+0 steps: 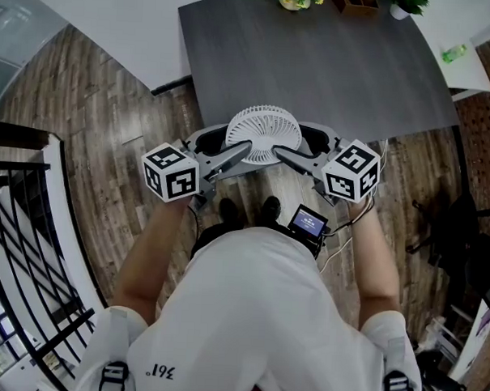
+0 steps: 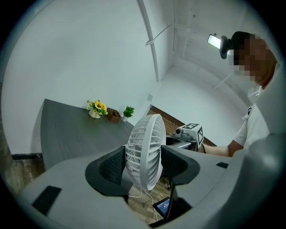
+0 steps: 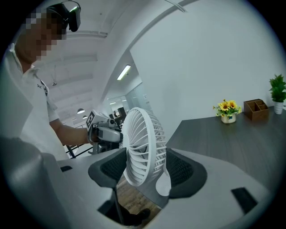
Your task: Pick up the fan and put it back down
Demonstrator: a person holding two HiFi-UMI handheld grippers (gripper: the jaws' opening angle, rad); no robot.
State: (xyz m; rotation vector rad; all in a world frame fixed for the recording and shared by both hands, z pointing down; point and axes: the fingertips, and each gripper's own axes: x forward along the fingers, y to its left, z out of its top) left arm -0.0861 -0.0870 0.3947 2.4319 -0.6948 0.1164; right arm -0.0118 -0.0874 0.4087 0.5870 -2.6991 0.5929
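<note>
Fan (image 1: 264, 135): white, held in the air between both tools, over the wood floor (image 1: 110, 120) at the near edge of the grey counter (image 1: 332, 65).
Left tool (image 2: 144, 166): jaws pinching the fan's grille from the left.
Right tool (image 3: 147, 169): jaws pinching the fan from the right.
Cable (image 2: 144, 193): hangs below the fan.

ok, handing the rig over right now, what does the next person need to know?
Left gripper: shut on the fan, pads on its grille.
Right gripper: shut on it from the opposite side.
Fan: held in the air by the grey table's near edge, with floor visible under it.
Done: pickup. Left: set it back on the table, then open both.
</note>
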